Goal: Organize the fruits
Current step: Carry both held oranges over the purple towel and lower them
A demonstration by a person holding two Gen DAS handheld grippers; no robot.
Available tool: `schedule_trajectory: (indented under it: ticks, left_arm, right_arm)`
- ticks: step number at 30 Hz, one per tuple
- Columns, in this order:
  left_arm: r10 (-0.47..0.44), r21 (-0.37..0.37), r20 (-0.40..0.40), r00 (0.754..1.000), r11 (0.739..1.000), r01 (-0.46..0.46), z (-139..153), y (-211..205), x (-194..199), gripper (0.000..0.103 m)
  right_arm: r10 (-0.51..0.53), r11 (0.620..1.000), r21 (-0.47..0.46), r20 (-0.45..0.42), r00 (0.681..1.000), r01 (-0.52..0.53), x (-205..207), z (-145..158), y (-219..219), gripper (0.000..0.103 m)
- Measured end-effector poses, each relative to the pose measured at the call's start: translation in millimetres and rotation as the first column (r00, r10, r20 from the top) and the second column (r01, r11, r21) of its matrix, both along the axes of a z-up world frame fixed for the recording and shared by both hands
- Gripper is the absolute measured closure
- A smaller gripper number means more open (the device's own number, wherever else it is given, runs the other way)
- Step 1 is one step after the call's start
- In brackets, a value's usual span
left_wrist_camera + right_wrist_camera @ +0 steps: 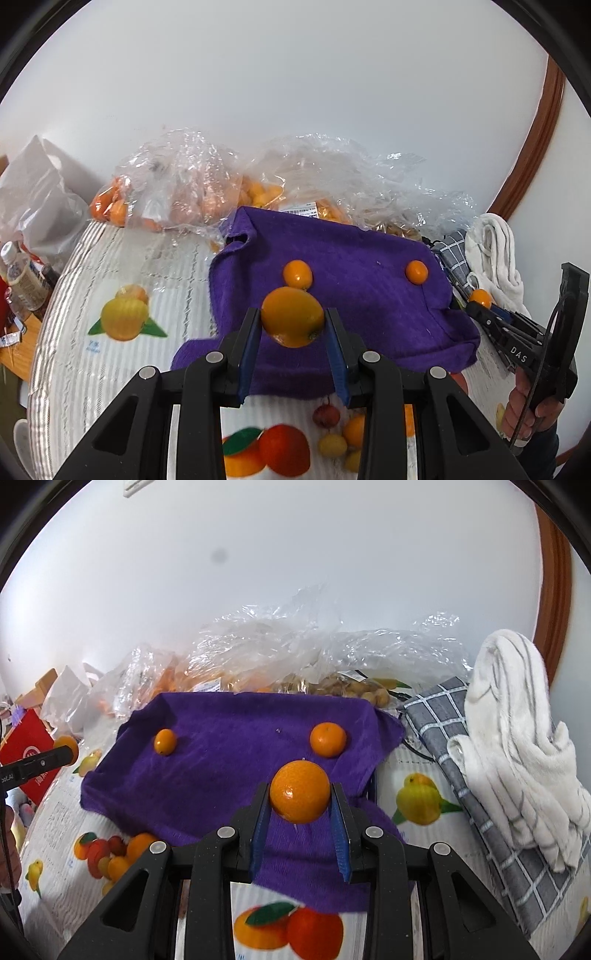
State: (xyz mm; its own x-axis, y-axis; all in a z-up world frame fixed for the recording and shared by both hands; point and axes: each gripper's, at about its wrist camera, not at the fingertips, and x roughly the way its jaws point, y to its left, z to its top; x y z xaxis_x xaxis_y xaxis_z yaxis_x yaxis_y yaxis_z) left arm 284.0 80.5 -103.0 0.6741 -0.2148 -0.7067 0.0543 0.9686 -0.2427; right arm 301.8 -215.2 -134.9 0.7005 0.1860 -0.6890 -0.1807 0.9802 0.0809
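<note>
Left hand-held gripper (292,325) is clamped on an orange fruit (292,317), held above the purple towel (369,258). Right hand-held gripper (300,805) pinches its own orange (300,792) over the same towel. Two small oranges (165,741) (327,739) sit on the cloth, well apart. Behind, clear bags (177,192) hold what looks like more citrus.

Home: fruit-print tablecloth (424,775), towels (517,738), bagged fruit (177,199).

light: bright, even | shadows: soft | edges: fisheye-bent, dark corners
</note>
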Motion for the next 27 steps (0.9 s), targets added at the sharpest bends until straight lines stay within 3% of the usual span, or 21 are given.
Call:
schedule_trajectory:
  ticks: [10, 27]
  left_arm:
    - [-0.01, 0.032, -0.03, 1.0, 0.999, 0.011, -21, -6, 31, 0.07]
    - [-0.034, 0.04, -0.087, 0.996, 0.999, 0.037, -52, -12, 41, 0.07]
  right_arm:
    - [-0.006, 1.0, -0.005, -0.063, 0.998, 0.006, 32, -27, 5, 0.072]
    - [0.0, 0.999, -0.039, -0.134, 0.991, -0.006, 50, -53, 14, 0.072]
